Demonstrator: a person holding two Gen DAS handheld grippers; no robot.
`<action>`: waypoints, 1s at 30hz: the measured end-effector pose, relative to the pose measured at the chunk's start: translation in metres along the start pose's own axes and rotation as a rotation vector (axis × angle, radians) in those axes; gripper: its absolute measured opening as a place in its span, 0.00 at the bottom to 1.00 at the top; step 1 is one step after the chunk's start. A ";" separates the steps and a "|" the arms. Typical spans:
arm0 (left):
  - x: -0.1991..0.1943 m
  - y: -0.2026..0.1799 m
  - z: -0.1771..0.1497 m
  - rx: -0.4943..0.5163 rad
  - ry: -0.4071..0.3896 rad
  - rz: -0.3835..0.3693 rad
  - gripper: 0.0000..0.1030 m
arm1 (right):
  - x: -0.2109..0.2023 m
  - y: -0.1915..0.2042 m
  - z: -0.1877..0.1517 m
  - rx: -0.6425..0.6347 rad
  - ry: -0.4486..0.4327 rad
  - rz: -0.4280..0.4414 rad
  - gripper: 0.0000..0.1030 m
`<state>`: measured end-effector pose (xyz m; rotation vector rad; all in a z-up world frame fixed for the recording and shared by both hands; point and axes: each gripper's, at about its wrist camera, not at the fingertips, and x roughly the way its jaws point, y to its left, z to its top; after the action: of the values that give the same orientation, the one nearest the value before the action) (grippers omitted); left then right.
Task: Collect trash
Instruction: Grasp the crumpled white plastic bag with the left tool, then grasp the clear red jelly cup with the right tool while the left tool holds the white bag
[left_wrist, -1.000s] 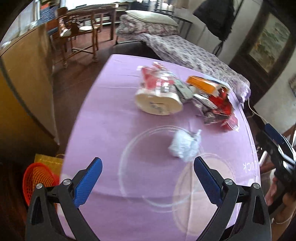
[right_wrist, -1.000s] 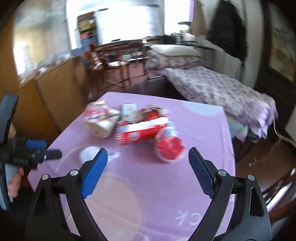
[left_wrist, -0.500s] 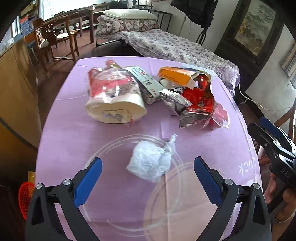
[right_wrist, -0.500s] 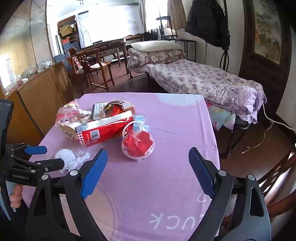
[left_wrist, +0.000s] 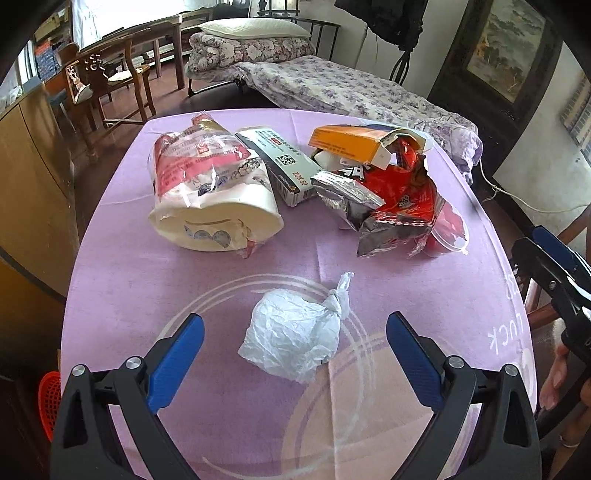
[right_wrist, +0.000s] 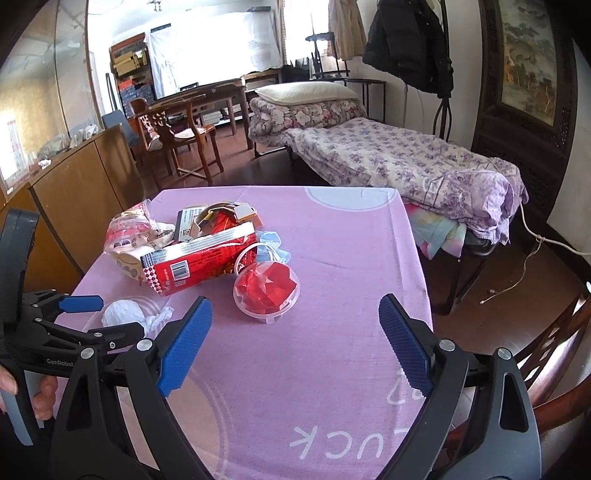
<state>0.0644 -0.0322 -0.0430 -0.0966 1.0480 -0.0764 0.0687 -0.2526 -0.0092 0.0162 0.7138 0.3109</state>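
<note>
A knotted white plastic bag (left_wrist: 295, 332) lies on the purple tablecloth (left_wrist: 184, 288), between the open fingers of my left gripper (left_wrist: 294, 347), which hovers just over it, empty. Behind lie a cream and red wrapper pack (left_wrist: 210, 192), a white box (left_wrist: 280, 162), an orange box (left_wrist: 351, 146), a torn red foil bag (left_wrist: 391, 206) and a clear cup with red paper (right_wrist: 266, 288). My right gripper (right_wrist: 295, 339) is open and empty over the tablecloth, just short of the clear cup. The white bag also shows in the right wrist view (right_wrist: 123, 312).
An orange basket (left_wrist: 50, 398) sits on the floor at the table's left. A wooden cabinet (left_wrist: 33, 177) runs along the left. A bed (right_wrist: 388, 158) and a wooden chair (right_wrist: 177, 136) stand beyond the table. Another chair (right_wrist: 554, 354) is at the right.
My left gripper has swung over the table and closed in on the white bag, which now lies between its fingers. My right gripper has steadied facing the clear cup.
</note>
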 end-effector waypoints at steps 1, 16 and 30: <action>0.000 0.000 0.000 0.000 0.002 0.001 0.94 | 0.000 0.000 0.000 -0.003 0.000 -0.001 0.86; 0.018 -0.006 0.000 0.058 0.008 0.037 0.53 | 0.004 0.000 -0.002 -0.001 0.024 -0.006 0.86; -0.006 0.004 -0.008 0.033 -0.053 -0.010 0.27 | 0.047 0.015 -0.002 -0.010 0.147 0.011 0.86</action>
<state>0.0548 -0.0281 -0.0418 -0.0733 0.9928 -0.1000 0.0963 -0.2249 -0.0392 -0.0124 0.8584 0.3284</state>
